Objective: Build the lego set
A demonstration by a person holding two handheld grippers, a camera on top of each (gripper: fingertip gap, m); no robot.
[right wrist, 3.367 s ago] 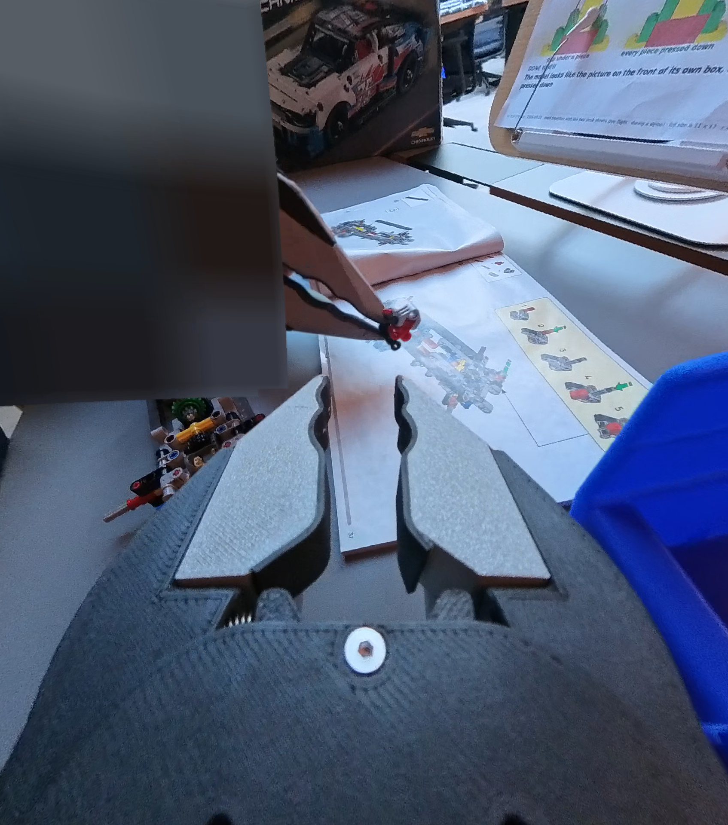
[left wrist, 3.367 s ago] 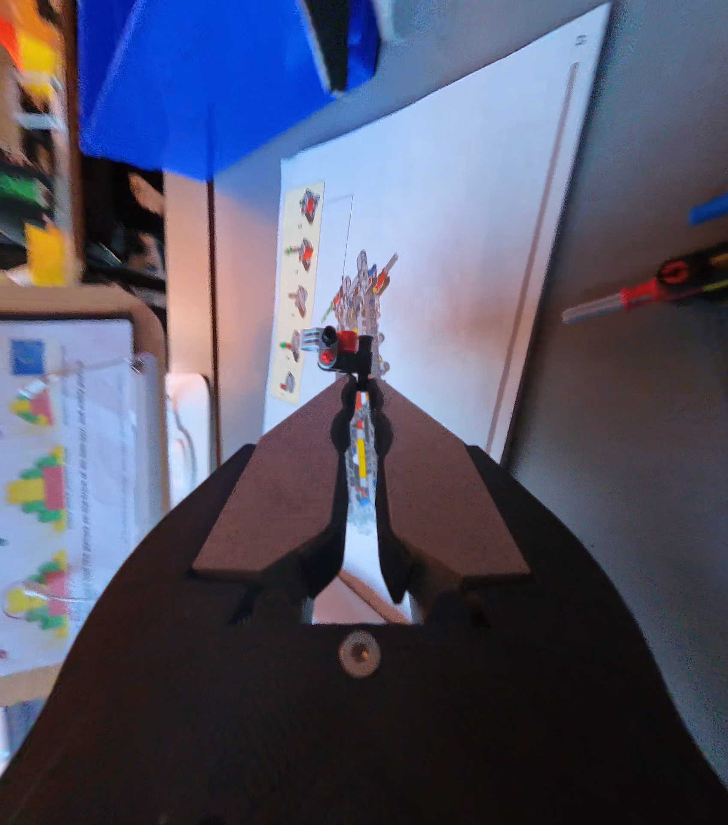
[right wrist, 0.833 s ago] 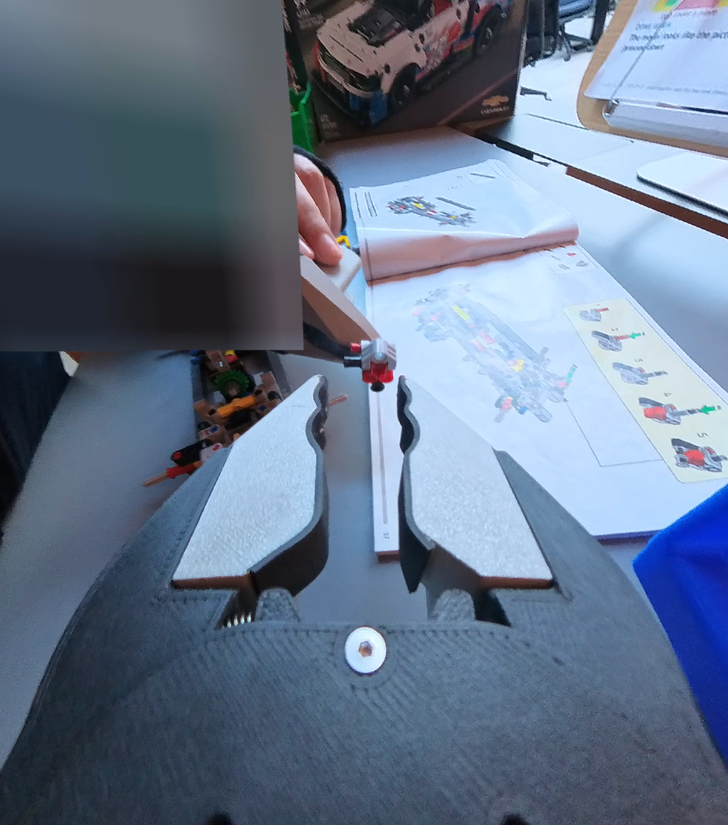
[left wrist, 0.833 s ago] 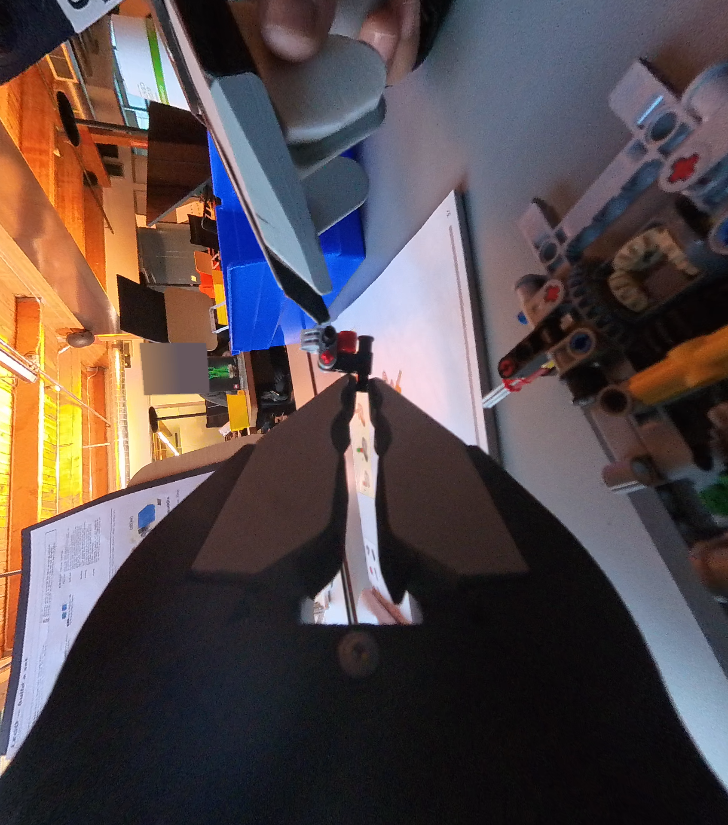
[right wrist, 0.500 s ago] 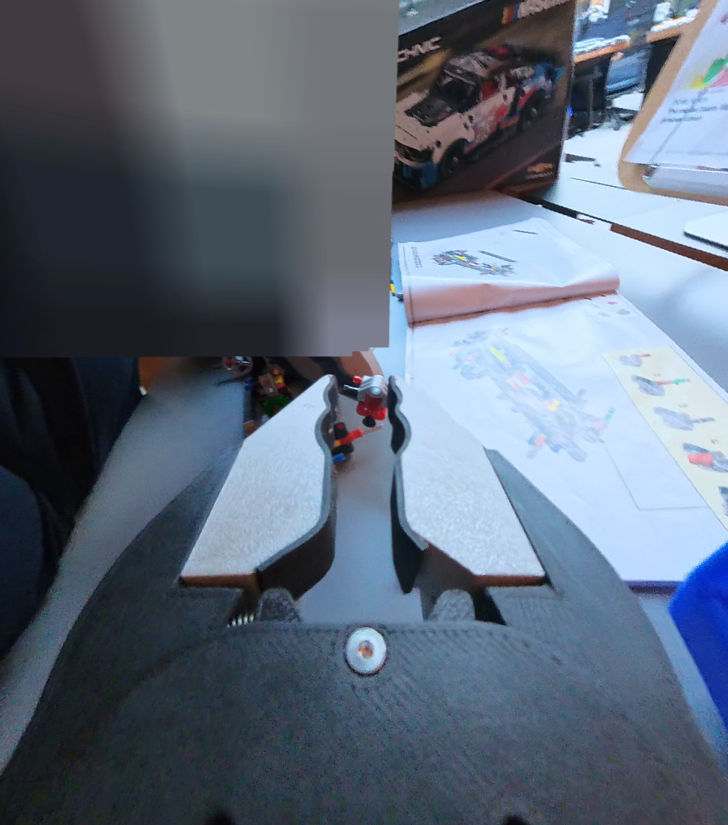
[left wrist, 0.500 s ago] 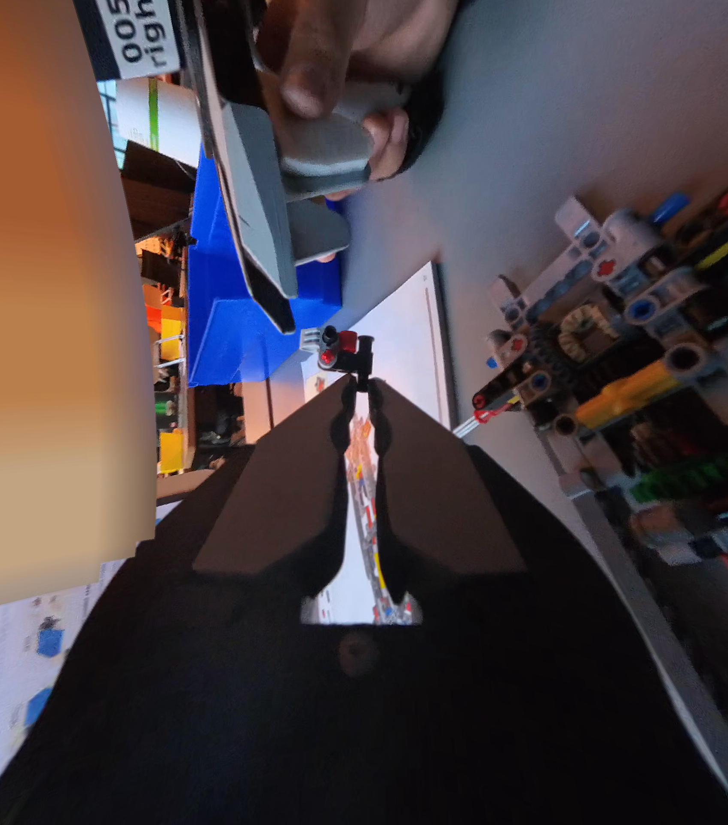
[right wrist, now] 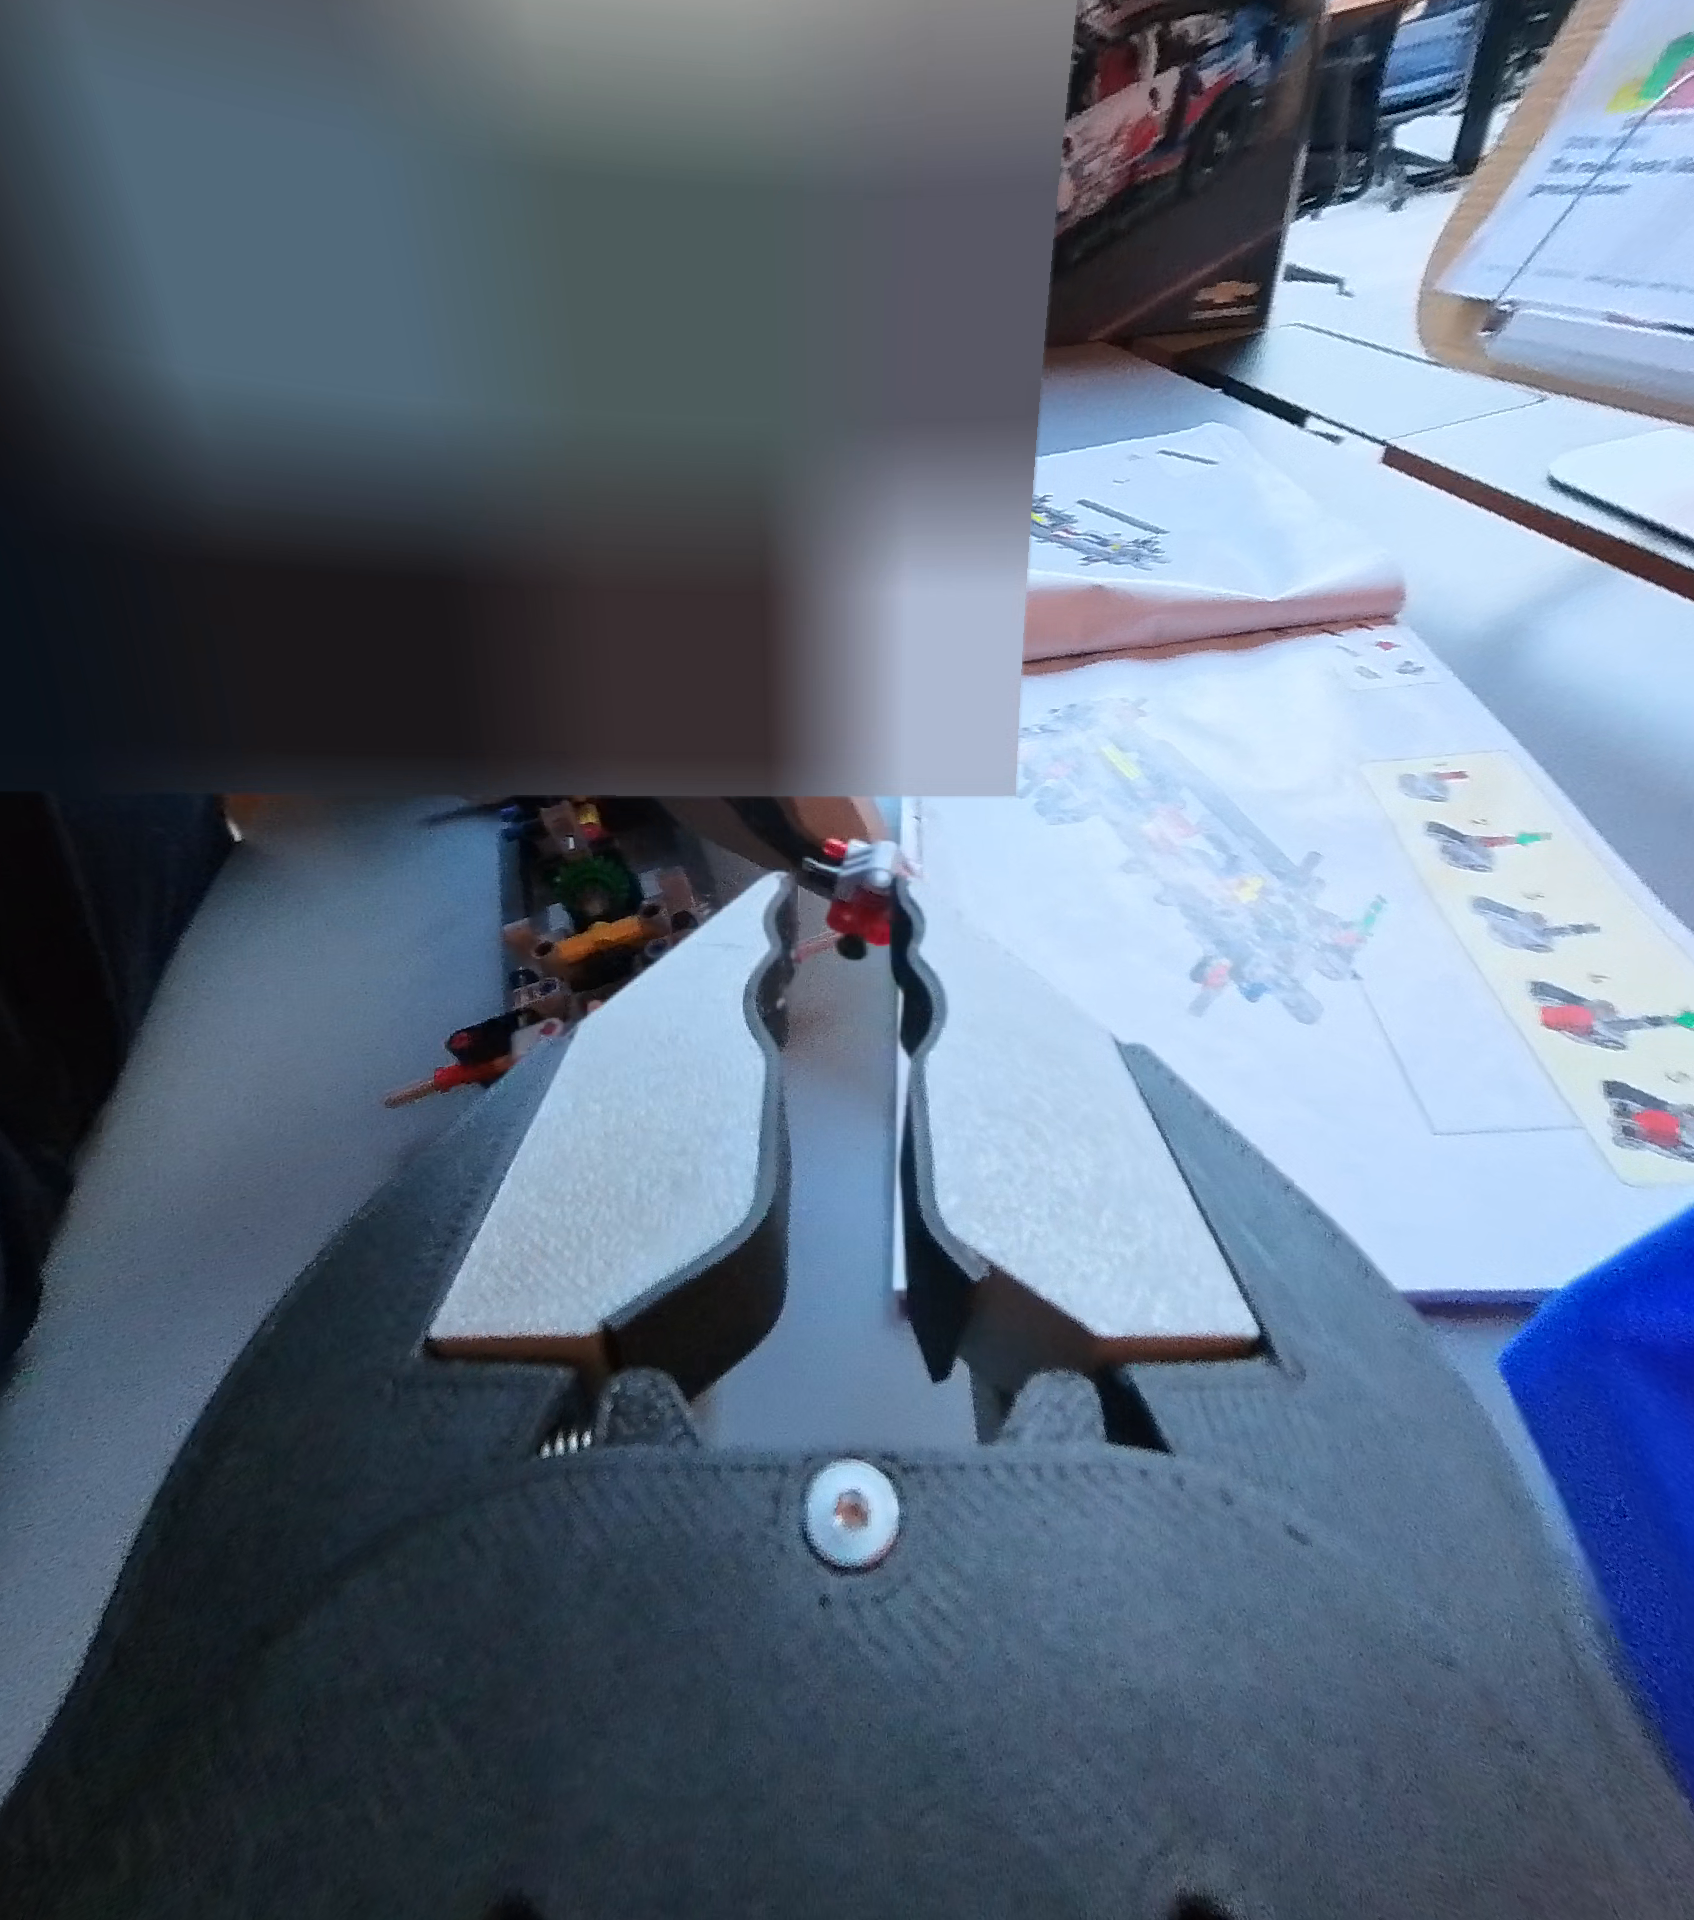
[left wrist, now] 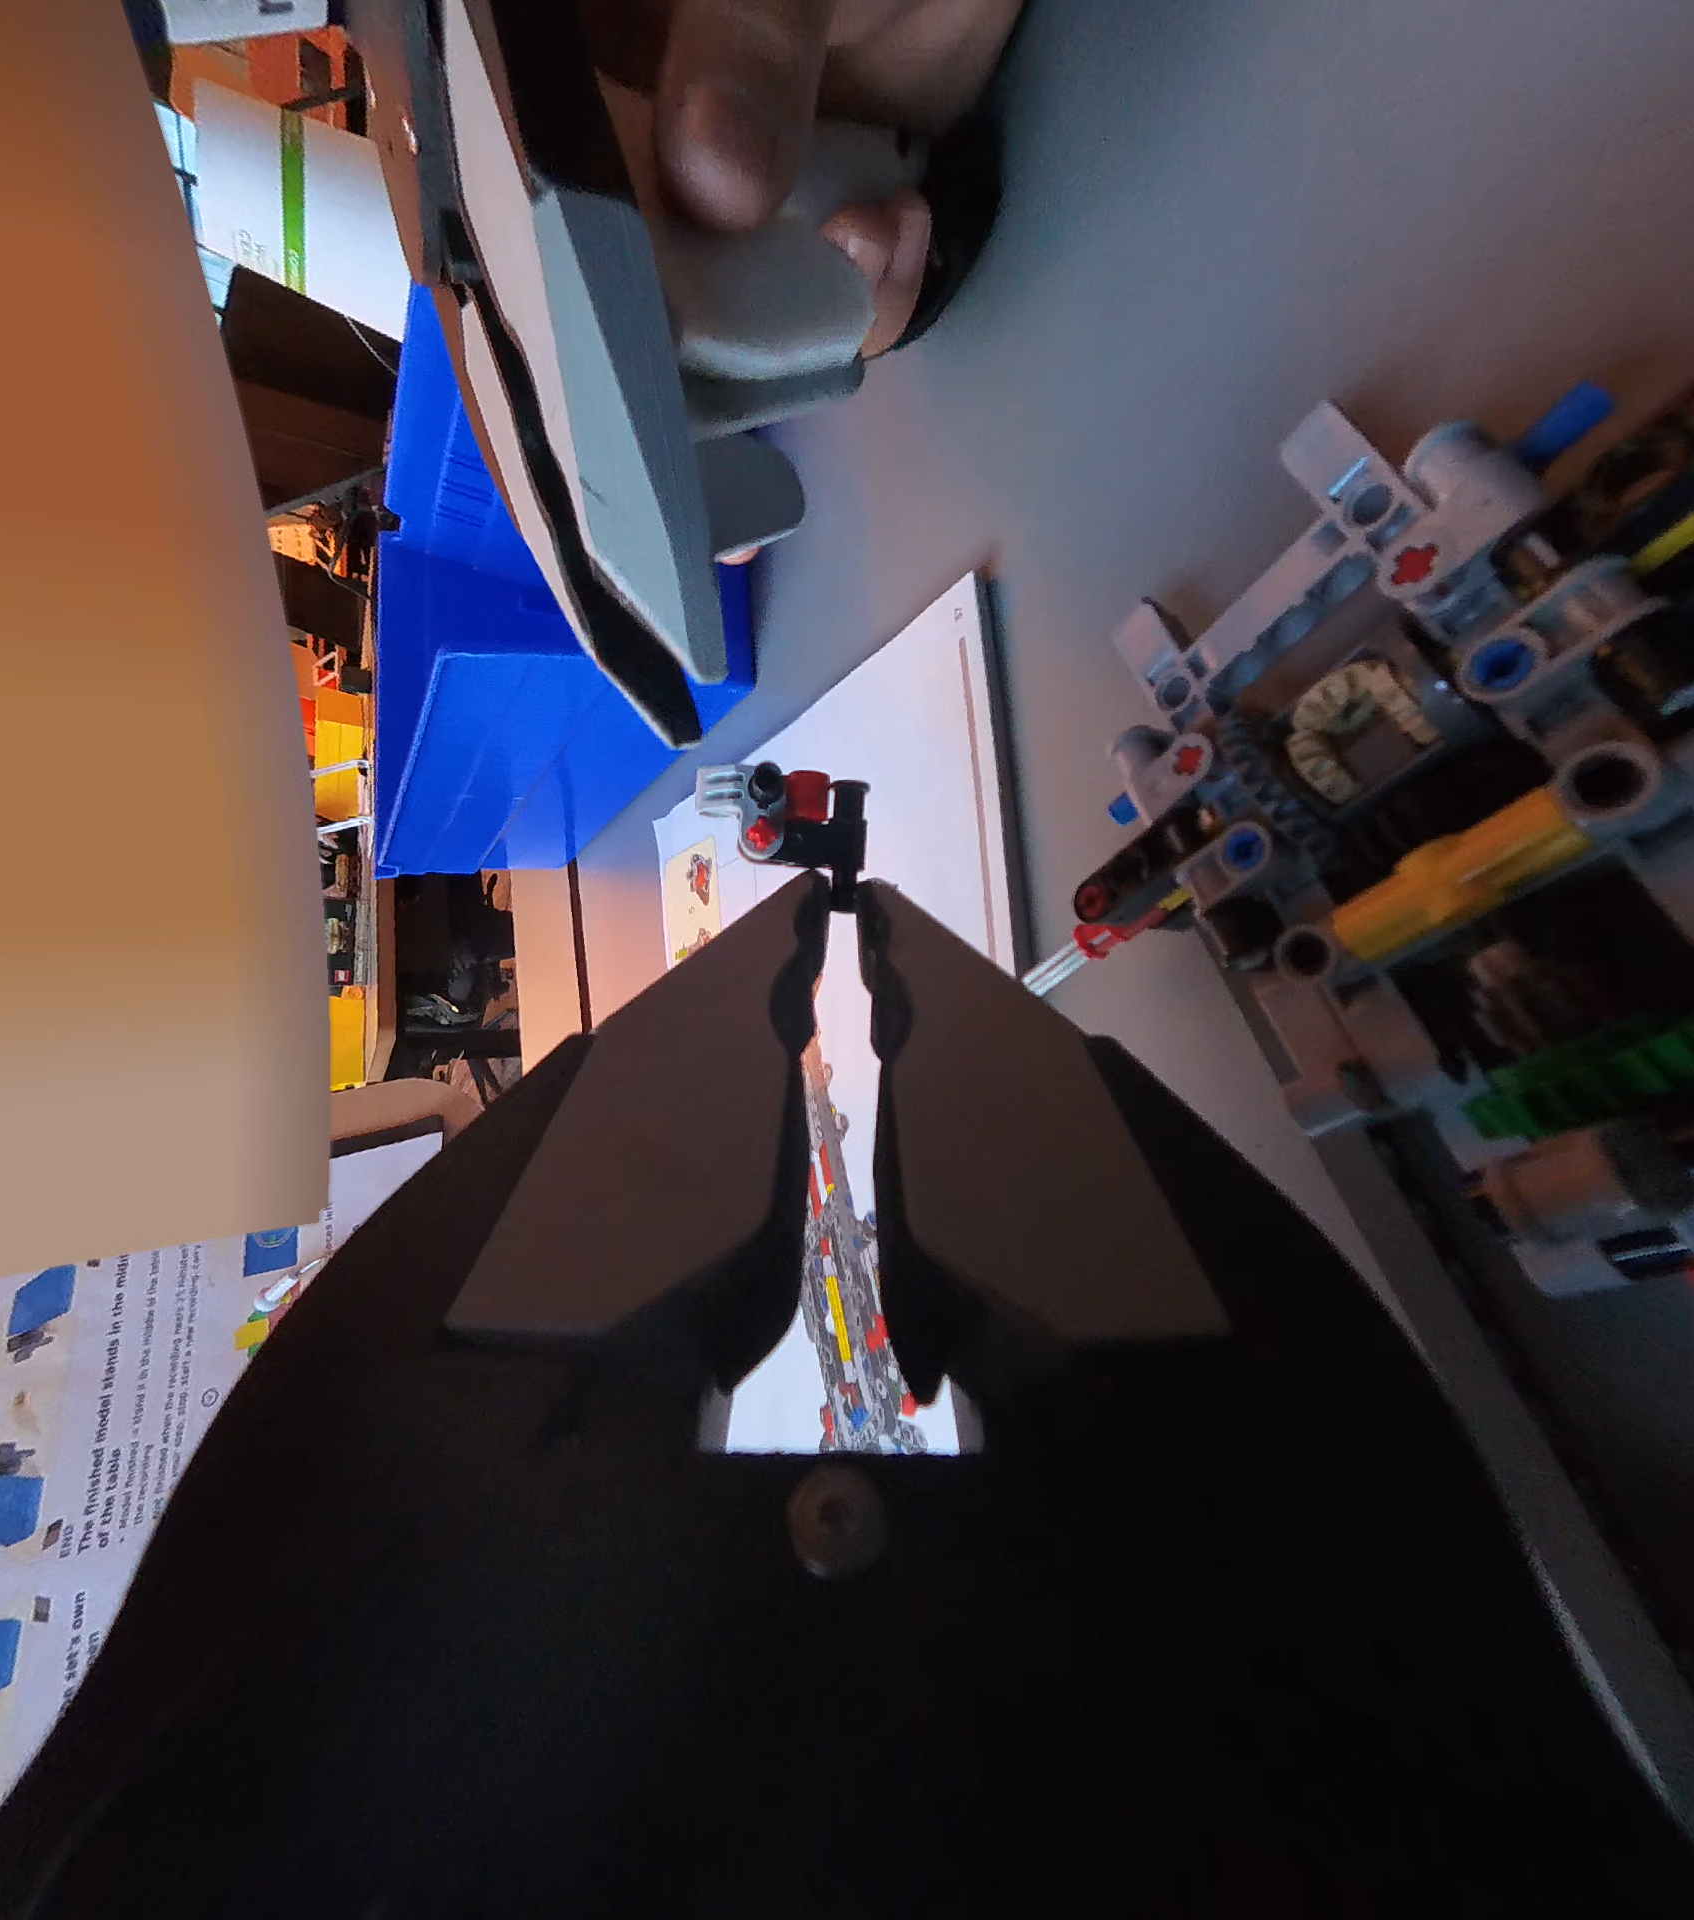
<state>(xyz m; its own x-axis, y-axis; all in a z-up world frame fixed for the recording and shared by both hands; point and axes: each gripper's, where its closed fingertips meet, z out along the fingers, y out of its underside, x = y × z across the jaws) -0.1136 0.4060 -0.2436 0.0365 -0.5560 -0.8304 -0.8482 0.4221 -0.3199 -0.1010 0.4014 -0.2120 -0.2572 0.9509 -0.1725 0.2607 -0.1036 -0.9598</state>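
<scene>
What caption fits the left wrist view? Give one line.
Left gripper pinches a small red-and-black brick assembly above the instruction booklet.

The left gripper [left wrist: 838, 883] has a dark, nearly black body with flat brown finger plates [left wrist: 656, 1122], wavy inner edges and a round screw [left wrist: 835, 1519] at the centre. The right gripper [right wrist: 843, 914] has a ribbed dark-grey printed shell, pale grey textured finger plates [right wrist: 635, 1174], a silver hex screw [right wrist: 851, 1512] and a small exposed spring [right wrist: 568, 1439].
</scene>
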